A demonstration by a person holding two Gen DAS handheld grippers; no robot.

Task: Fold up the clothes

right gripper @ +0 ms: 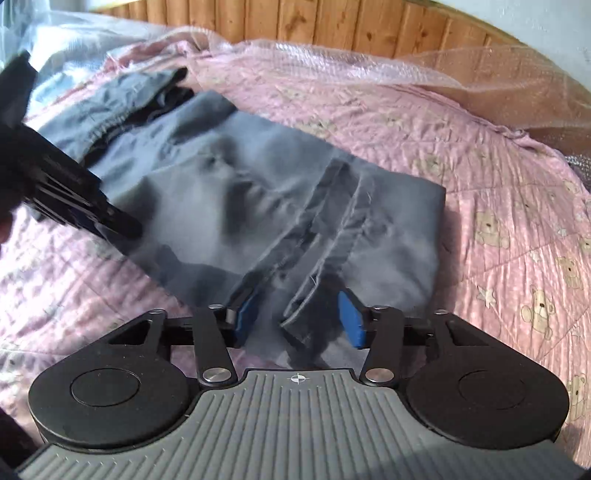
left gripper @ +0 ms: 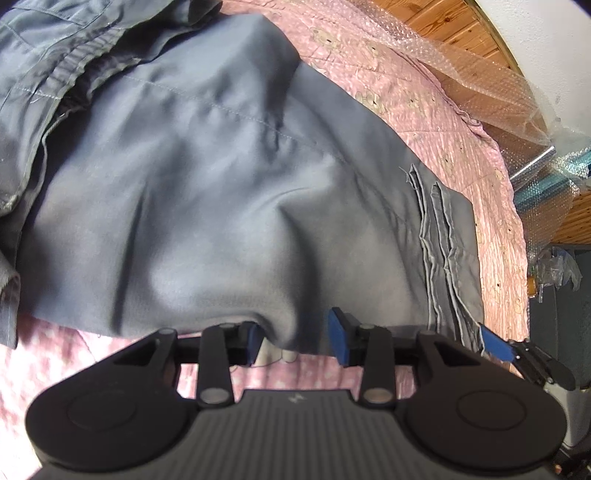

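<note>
Jaws' grip on grey trousers (right gripper: 258, 192) unclear

A home bedroom: a bed under a pink teddy-bear quilt (right gripper: 498, 177) against a wood-panelled headboard (right gripper: 332, 26).

A grey garment (left gripper: 229, 206) is lying folded across a pink quilt (left gripper: 424, 110), its hems (left gripper: 439, 240) stacked on the right. The left gripper (left gripper: 295, 338) is sitting at the near edge with its blue pads (left gripper: 338, 338) standing apart and a ridge of cloth running between them, not pinched. The right gripper (left gripper: 517, 354) is poking in at the hem corner, and bubble wrap (left gripper: 480, 70) is trailing along the wooden board (left gripper: 454, 29) beyond.
</note>
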